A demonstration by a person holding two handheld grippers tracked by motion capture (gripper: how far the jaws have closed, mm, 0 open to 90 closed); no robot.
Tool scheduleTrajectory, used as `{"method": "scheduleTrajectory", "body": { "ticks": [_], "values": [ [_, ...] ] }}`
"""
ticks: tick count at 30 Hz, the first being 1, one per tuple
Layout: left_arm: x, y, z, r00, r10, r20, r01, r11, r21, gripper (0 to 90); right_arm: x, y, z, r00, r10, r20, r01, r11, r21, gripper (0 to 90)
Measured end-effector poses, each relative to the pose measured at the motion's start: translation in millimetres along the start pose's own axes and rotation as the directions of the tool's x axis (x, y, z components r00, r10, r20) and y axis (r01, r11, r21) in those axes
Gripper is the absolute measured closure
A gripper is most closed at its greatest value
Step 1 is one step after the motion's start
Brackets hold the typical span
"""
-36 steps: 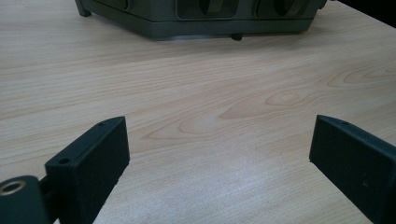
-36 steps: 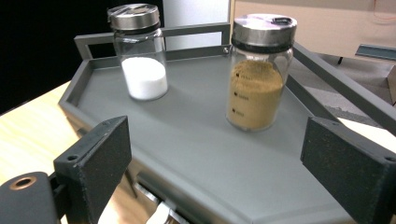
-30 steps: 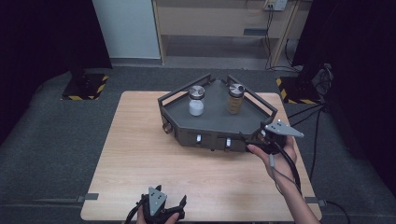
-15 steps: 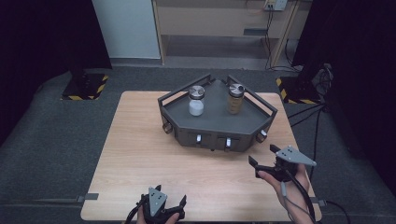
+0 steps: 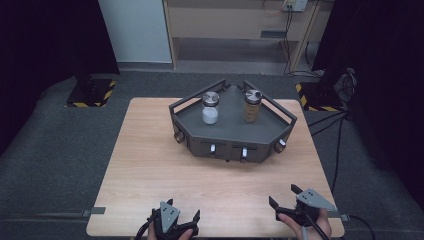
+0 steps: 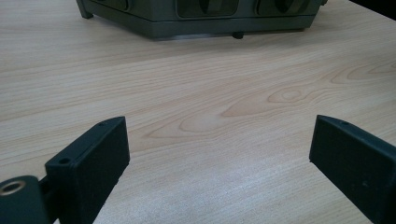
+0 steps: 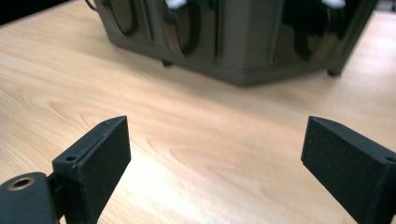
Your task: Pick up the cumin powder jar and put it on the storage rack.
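A dark grey angular tray [image 5: 260, 132] stands on the far half of the wooden table [image 5: 150, 170]. On it stand two jars with metal lids: one with white contents [image 5: 210, 108] at left, one with brown contents [image 5: 252, 106] at right. My left gripper [image 5: 181, 214] rests at the table's near edge, open and empty. My right gripper [image 5: 283, 196] is at the near right corner, jaws wide open, nothing between them. The left gripper view has the tray's front wall [image 6: 201, 18] far ahead, and the right gripper view has that front wall [image 7: 243, 42] closer, with its knobs.
Beyond the table lie grey carpet, a wooden shelf unit [image 5: 240, 30] and a white panel [image 5: 135, 30]. Black-and-yellow weighted bases [image 5: 92, 92] sit at both far sides. Cables [image 5: 335, 125] trail on the floor at right. Bare wood separates the tray from both grippers.
My right gripper has drawn back from beside the tray's front right corner toward the near right edge of the table and come lower. The left gripper has stayed put.
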State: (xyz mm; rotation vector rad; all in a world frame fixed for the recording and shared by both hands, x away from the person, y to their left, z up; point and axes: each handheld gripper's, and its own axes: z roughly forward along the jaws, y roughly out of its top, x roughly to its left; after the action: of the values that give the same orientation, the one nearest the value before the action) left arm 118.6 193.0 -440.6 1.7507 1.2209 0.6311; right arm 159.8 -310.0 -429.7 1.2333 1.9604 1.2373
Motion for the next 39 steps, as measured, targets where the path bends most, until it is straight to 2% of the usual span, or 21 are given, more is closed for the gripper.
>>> {"method": "scheduleTrajectory", "body": {
  "ticks": [2,4,14,18,21,25,33,39],
  "values": [
    [-0.6,-0.4,0.1,1.0,0.001,-0.002,-0.001,1.0,-0.001,4.0,-3.2,-1.9,0.3,1.0,0.003,-0.002,-0.003,1.0,0.025,8.7],
    [-0.3,-0.5,0.9,1.0,0.004,0.0,-0.004,1.0,0.001,4.0,-3.0,-5.3,-0.7,0.9999,-0.002,0.012,0.002,1.0,0.019,8.7],
    [3.2,-1.9,1.7,0.9999,0.01,-0.014,-0.01,0.9999,0.003,4.0,-5.6,-7.4,-0.2,0.9999,0.004,0.012,-0.005,1.0,0.023,8.1],
    [3.5,-2.4,2.6,0.9997,0.021,-0.016,-0.021,0.9998,0.007,4.0,-7.3,-11.9,3.6,0.9998,0.009,0.017,-0.01,0.999,0.051,7.9],
    [3.3,-3.4,3.7,0.9994,0.027,-0.019,-0.027,0.9996,0.012,4.0,-9.6,-16.4,7.0,0.9996,0.023,0.017,-0.024,0.996,0.089,7.8],
    [3.4,-3.4,3.6,0.9992,0.032,-0.023,-0.031,0.9994,0.012,4.0,-12.4,-17.8,7.6,0.999,0.043,0.015,-0.044,0.993,0.113,7.8],
    [0.5,-3.7,2.1,0.9988,0.04,-0.029,-0.04,0.9992,0.008,4.0,-13.5,-14.3,0.5,0.9973,0.073,0.0,-0.073,0.99,0.119,7.6],
    [-1.1,-3.7,0.0,0.9988,0.036,-0.034,-0.036,0.9994,0.001,4.0,-12.4,-11.7,-2.5,0.9974,0.071,-0.011,-0.069,0.991,0.113,7.5]
  ]
}}
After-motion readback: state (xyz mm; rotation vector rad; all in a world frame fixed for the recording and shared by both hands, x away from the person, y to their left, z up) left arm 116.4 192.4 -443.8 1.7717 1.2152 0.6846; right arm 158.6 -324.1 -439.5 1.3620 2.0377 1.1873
